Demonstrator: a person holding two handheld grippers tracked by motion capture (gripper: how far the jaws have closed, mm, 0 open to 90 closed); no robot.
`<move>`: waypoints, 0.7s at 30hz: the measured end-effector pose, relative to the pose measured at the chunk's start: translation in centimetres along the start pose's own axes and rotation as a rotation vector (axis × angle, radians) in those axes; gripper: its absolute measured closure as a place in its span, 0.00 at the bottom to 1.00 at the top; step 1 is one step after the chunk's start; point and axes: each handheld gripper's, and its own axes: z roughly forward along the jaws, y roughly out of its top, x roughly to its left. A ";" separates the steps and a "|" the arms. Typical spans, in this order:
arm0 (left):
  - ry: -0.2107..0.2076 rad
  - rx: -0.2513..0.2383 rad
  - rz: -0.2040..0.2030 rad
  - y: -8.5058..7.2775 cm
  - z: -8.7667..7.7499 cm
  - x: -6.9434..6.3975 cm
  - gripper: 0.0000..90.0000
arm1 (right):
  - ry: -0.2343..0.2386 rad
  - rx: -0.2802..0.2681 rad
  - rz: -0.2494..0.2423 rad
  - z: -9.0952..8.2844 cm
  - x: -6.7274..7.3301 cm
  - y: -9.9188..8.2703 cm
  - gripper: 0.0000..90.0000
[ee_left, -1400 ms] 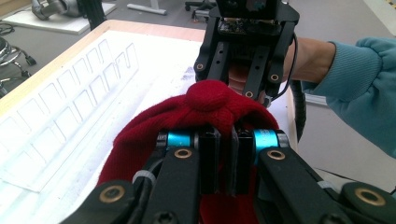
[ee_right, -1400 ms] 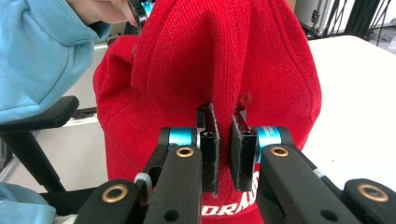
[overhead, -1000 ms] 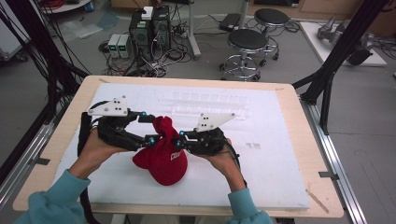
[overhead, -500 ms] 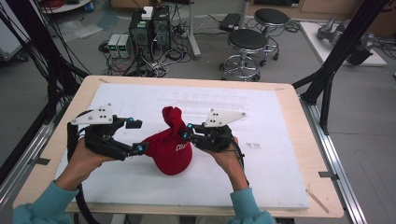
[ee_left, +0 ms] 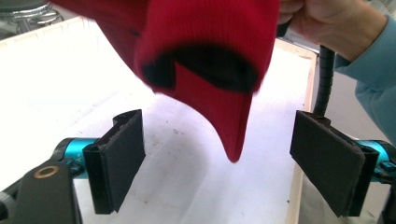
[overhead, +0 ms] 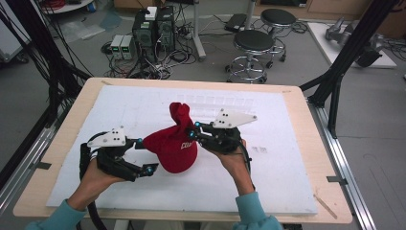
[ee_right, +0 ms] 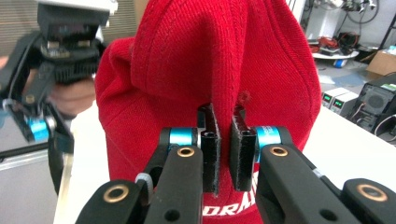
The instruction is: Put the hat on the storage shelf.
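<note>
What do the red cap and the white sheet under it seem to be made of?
Red cap: it looks like woven cotton-type cloth, matte; ribbed weave and stitched seams show in the right gripper view, and it folds softly where the right tool pinches it. White sheet: probably foam board or matte plastic; flat, dull, slightly scuffed. I cannot tell which.

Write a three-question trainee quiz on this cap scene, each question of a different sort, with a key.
1. True or false: the right gripper is shut on the red cap.
2. The left gripper's fingers are: A open, B shut on the cap, C shut on nothing.
3. What does the cap rest on?

Key:
1. True.
2. A; the brim hangs between them, untouched.
3. The white mat.
</note>
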 end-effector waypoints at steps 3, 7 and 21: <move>0.012 -0.018 -0.001 -0.6 0.5 -0.3 0.21 | -0.010 -0.009 0.003 -0.2 0.0 0.2 0.94; 0.012 -0.038 -0.017 -1.4 1.1 -0.4 0.23 | -0.014 -0.028 0.005 -0.4 0.0 0.3 0.94; -0.015 -0.057 -0.013 -1.9 3.5 -1.1 0.54 | -0.032 -0.065 0.011 -0.6 0.2 0.5 0.94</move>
